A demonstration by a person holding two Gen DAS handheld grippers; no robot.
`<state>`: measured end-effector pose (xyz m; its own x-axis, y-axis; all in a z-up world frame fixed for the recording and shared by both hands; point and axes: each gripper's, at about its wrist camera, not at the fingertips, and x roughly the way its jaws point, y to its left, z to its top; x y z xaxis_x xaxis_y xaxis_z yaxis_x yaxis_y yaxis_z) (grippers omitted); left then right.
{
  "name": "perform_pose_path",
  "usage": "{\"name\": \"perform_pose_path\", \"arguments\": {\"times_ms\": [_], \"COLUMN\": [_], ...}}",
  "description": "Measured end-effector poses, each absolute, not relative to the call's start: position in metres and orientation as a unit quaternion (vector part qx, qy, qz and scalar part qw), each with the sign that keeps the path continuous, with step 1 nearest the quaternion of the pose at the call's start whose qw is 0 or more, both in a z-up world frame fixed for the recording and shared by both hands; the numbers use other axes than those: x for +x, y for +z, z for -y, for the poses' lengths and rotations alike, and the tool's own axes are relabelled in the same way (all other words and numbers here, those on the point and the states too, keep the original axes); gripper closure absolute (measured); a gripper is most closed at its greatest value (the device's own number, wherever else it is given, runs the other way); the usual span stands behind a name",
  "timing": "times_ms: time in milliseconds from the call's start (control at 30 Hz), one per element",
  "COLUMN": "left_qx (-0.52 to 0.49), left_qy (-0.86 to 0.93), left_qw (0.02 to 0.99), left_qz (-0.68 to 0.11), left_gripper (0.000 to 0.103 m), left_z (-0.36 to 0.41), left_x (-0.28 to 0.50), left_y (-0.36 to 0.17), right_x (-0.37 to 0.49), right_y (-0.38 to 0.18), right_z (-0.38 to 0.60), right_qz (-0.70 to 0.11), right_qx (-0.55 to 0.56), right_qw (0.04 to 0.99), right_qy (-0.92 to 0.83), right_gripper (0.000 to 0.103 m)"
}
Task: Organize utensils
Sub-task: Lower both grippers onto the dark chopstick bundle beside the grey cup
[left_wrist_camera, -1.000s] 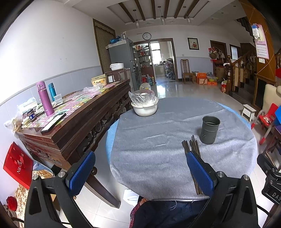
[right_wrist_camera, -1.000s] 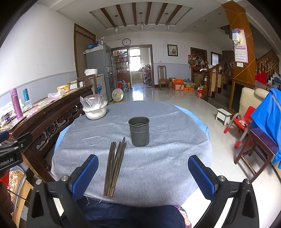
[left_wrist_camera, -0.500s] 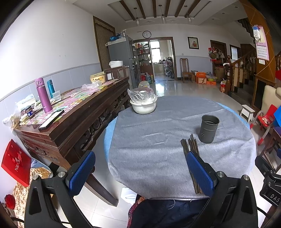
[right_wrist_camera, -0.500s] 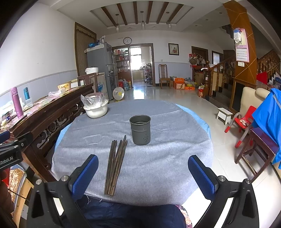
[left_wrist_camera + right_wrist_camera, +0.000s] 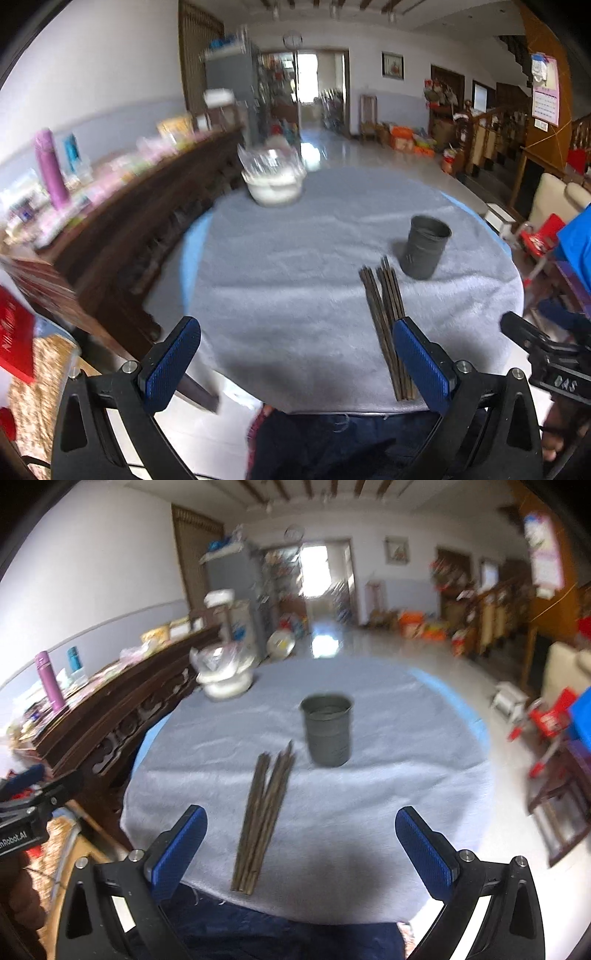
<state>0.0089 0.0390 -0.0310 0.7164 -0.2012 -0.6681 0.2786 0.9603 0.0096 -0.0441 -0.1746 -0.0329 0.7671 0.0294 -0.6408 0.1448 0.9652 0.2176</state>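
Two wrist cams look over a round table [image 5: 388,775] covered w/ a grey cloth; a blue layer shows at the cloth's edges. Both views are motion-blurred.

Right wrist view: the right gripper [image 5: 301,845] is held above the near table edge, jaws wide apart, nothing between them. A bundle of dark chopsticks [image 5: 264,814] lies flat on the cloth, near ends at the table edge between the two blue pads, closer to the left pad; tips point away toward a dark grey cylindrical holder [image 5: 327,731]. The holder stands upright, just beyond and right of the chopstick tips, not touching them. Its inside is too dim to read.

Left wrist view: the left gripper [image 5: 295,363] is also held near the table edge, jaws wide apart and empty. Here the chopsticks [image 5: 384,314] run from the holder [image 5: 424,247] back toward the camera, passing behind the right-side blue pad. Part of the other gripper's black body shows at far right.

Farther back on the table, left side, a white bowl [image 5: 275,184] w/ clear plastic wrap bunched on top. Left of the table stands a long dark carved-wood sideboard [image 5: 122,229] w/ a purple flask [image 5: 51,170] and assorted clutter, too blurred to name. Dark blue fabric, prob. the person's clothing, fills the bottom centre of both views.
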Motion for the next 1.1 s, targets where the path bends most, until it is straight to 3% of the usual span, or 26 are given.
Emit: {"name": "perform_pose_path", "arguments": {"times_ms": [233,300,367,533,633,800,1100], "left_qx": [0.006,-0.006,-0.015,-0.025,-0.030,-0.036,-0.040], "left_qy": [-0.152,-0.157,-0.165,-0.212,-0.232,-0.256,-0.260], "left_qw": [0.884,0.870,0.860,0.826,0.808,0.780,0.744], "left_qz": [-0.442,-0.467,-0.483,-0.522,-0.541,-0.569,-0.614], "left_gripper": [0.000,0.000,0.005,0.044,0.056,0.066,0.066], "left_z": [-0.040,-0.036,-0.029,-0.003,0.011,0.034,0.057], "left_x": [0.074,0.094,0.111,0.145,0.161,0.180,0.195], "left_y": [-0.078,-0.095,-0.107,-0.127,-0.137,-0.151,-0.174], "right_x": [0.029,0.047,0.065,0.107,0.122,0.137,0.144], "right_y": [-0.086,-0.100,-0.111,-0.144,-0.159,-0.177,-0.173], "right_z": [0.214,0.217,0.218,0.211,0.213,0.218,0.215], "right_qz": [-0.405,-0.418,-0.434,-0.466,-0.472,-0.483,-0.488], "right_qx": [0.241,0.254,0.271,0.289,0.308,0.340,0.310], "right_qw": [0.882,0.872,0.858,0.835,0.825,0.806,0.816], "right_qy": [0.028,0.029,0.042,0.049,0.040,0.028,0.013], "right_gripper": [0.005,0.019,0.044,0.065,0.073,0.076,0.082]}}
